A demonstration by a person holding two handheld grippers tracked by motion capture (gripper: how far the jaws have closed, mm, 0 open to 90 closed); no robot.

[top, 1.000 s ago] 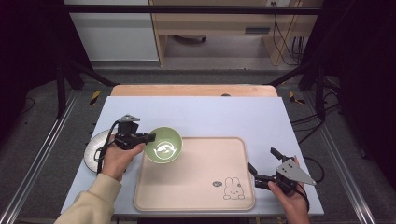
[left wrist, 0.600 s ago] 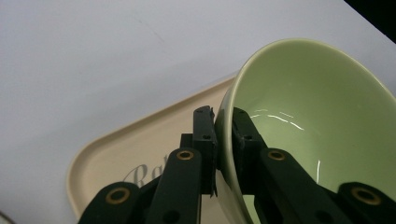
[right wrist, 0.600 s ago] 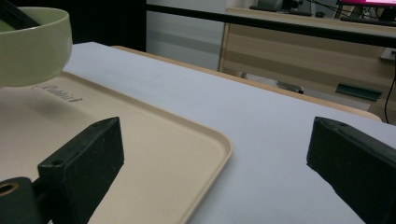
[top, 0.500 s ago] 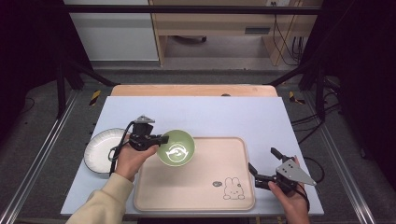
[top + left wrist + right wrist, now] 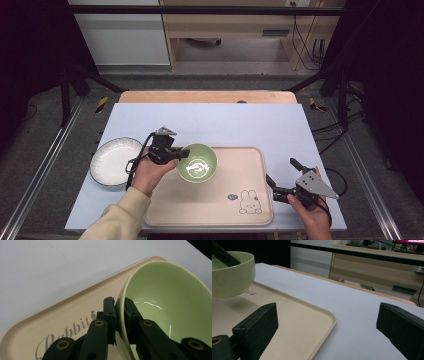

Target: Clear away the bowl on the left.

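The left gripper (image 5: 175,153) is clamped on the rim of the green bowl (image 5: 198,163), held above the beige tray's (image 5: 250,210) left end; the bowl's underside is hidden. The right gripper (image 5: 280,179) stands wide apart, holding nothing, beside the tray's right edge. A white plate (image 5: 111,161) lies near the desk's left edge.

Bowl (image 5: 170,307): glossy green glaze, smooth. Tray (image 5: 225,210) under it: matt beige plastic. Plate (image 5: 111,161) left of tray: glossy white. Table (image 5: 250,122): matt pale sheet.
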